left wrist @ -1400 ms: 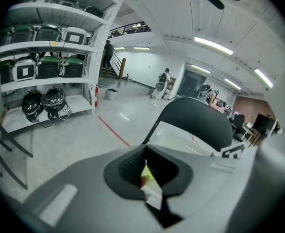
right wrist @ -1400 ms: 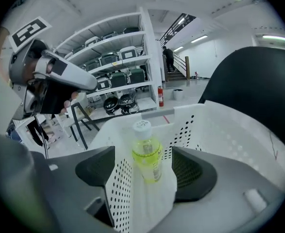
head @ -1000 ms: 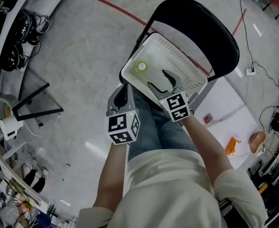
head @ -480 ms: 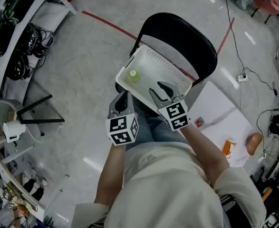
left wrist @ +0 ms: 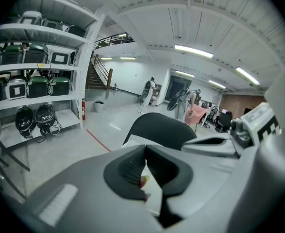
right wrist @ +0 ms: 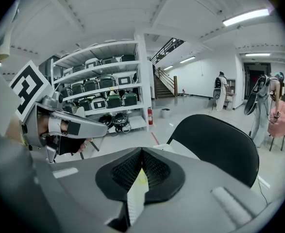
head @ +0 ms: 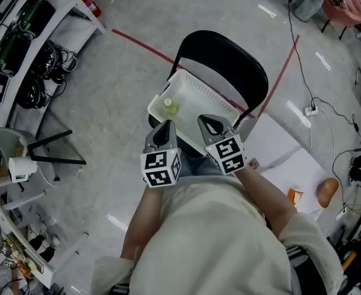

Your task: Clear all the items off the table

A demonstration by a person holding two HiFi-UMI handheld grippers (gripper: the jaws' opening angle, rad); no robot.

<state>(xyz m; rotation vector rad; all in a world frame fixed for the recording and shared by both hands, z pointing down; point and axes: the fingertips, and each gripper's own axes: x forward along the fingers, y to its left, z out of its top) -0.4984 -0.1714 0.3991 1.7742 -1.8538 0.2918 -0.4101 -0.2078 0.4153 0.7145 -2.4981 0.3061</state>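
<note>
Having been raised clear of the white basket [head: 198,97] on the black chair [head: 223,57], the right gripper [head: 212,125] is seen with jaws just closed on nothing; the left gripper [head: 163,131] is likewise pressed together. The small green item [head: 167,105] is left in the basket, so that drop-off is judged done.

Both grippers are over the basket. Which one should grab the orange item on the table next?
Right, probably. The table with the orange item lies on the person's right, nearer the right gripper than the left gripper. Its jaws have just closed on nothing, so they must reopen first.
</note>
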